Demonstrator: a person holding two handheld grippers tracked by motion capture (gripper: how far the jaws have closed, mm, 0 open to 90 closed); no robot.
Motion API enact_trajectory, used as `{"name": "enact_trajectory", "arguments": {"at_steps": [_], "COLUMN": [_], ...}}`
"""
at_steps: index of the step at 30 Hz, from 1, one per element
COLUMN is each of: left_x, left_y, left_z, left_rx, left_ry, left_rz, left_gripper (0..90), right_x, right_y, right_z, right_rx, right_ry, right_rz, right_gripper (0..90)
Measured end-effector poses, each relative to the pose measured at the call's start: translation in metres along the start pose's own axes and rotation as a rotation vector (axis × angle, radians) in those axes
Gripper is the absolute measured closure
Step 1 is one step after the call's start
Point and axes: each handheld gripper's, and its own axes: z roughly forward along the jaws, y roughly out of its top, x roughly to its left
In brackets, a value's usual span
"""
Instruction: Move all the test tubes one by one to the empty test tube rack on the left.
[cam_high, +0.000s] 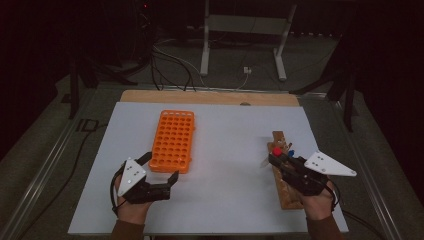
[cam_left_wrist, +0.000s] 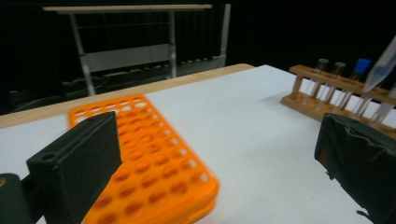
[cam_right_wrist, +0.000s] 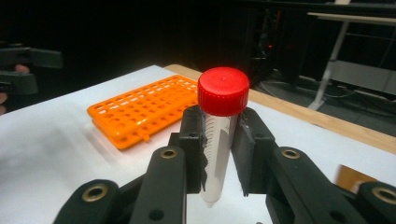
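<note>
We find right gripper (cam_right_wrist: 219, 154) clamped on red-capped tube (cam_right_wrist: 218, 140) just below cap, tube upright, clear of table. We judge tube light, rigid plastic, smooth-walled, slip-prone; grip high near cap suits. Left gripper (cam_high: 161, 167) wide apart, empty, beside orange rack (cam_high: 173, 141).

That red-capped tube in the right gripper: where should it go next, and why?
Probably across toward the orange rack. The right gripper is shut on the red-capped tube, clear of the wooden rack, and the orange rack's holes look empty. The left gripper waits open beside it.
</note>
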Motion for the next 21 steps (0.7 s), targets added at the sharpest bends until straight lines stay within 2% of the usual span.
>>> {"name": "enact_trajectory", "arguments": {"at_steps": [2,6,7,9,12,18,21], "left_x": [-0.007,-0.025,-0.025,-0.038,-0.052,-0.073,-0.083], "left_y": [0.004,0.009,0.009,0.014,0.017,0.021,0.024], "left_z": [0.008,0.029,0.029,0.044,0.06,0.085,0.094], "left_rx": [-0.014,-0.004,-0.004,0.012,0.023,0.052,0.079], "left_ry": [-0.026,-0.082,-0.082,-0.117,-0.138,-0.195,-0.202], "left_rz": [0.002,0.021,0.021,0.036,0.063,0.088,0.094], "left_gripper": [1.2,1.2,1.2,1.2,2.1,4.6,5.8], "right_x": [0.002,0.004,0.005,0.007,0.01,0.018,0.022], "right_y": [0.0,-0.001,-0.001,0.0,0.002,0.006,0.007], "right_z": [0.007,0.019,0.022,0.027,0.034,0.046,0.05], "right_rx": [0.006,0.023,0.026,0.035,0.042,0.056,0.062], "right_ry": [0.013,0.042,0.047,0.056,0.075,0.117,0.13], "right_rz": [0.004,0.015,0.013,0.01,0.011,0.011,0.011], "right_gripper": [75.4,75.3,75.4,75.3,75.3,75.2,75.2]}}
